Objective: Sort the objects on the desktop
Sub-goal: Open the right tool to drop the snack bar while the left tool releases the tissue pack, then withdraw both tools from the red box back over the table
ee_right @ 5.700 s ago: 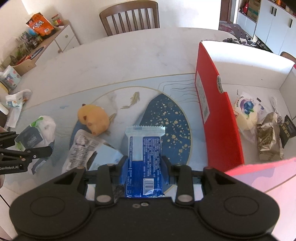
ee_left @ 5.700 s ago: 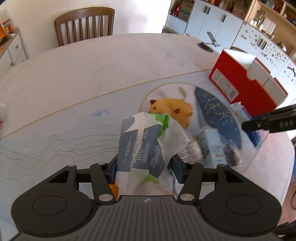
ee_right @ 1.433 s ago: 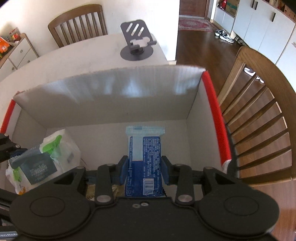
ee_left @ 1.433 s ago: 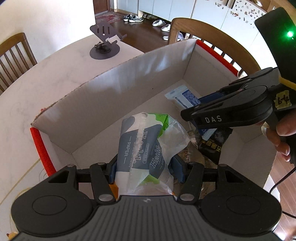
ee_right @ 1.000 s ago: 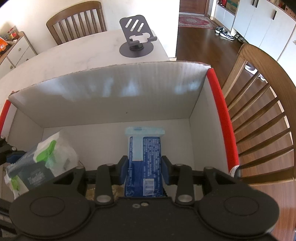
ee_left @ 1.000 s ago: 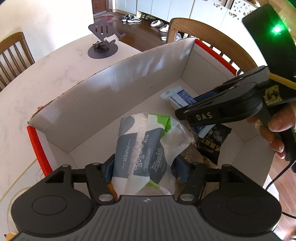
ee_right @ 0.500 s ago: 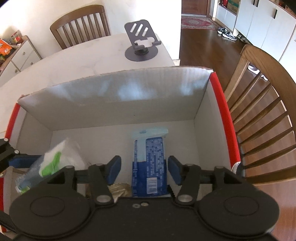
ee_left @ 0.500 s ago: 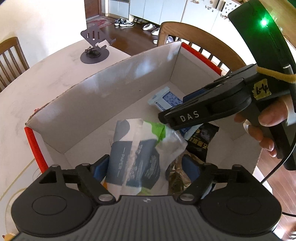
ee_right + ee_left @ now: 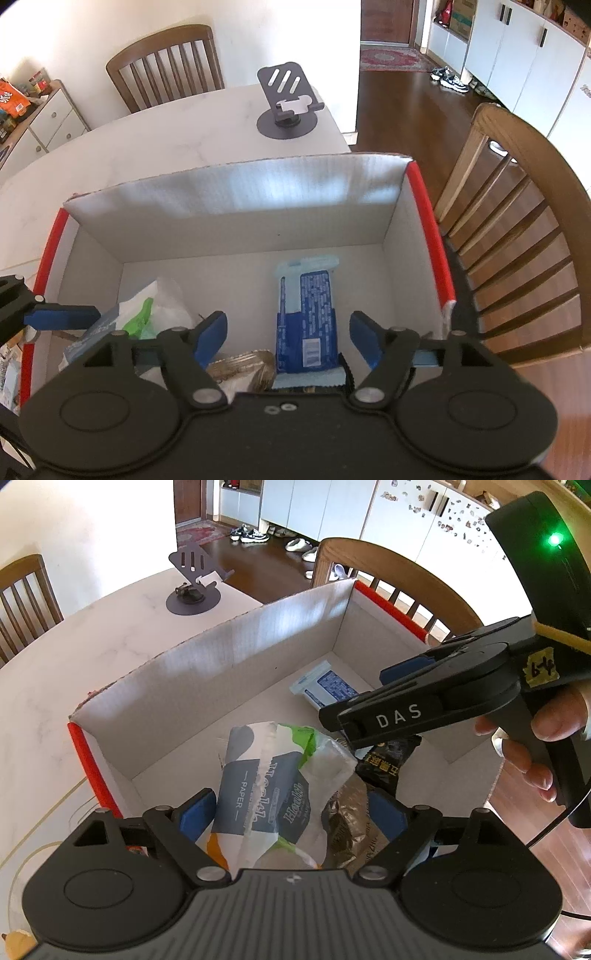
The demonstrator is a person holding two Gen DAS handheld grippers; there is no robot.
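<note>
Inside, a red-edged cardboard box (image 9: pixel 236 206) is seen holding both dropped items. Both grippers are best lifted straight up, jaws kept wide. The tissue pack (image 9: pixel 266 794) is framed by the spread left gripper (image 9: pixel 291 812); the blue packet (image 9: pixel 306 317) lies at twelve o'clock between the spread right gripper (image 9: pixel 288 336).

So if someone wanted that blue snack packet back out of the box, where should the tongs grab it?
Probably across its long sides near the middle, coming straight down from above. The blue snack packet lies flat on the floor of the box, so its flat face offers nothing to pinch, and the walls block a sideways approach. The right tongs hang open astride it.
</note>
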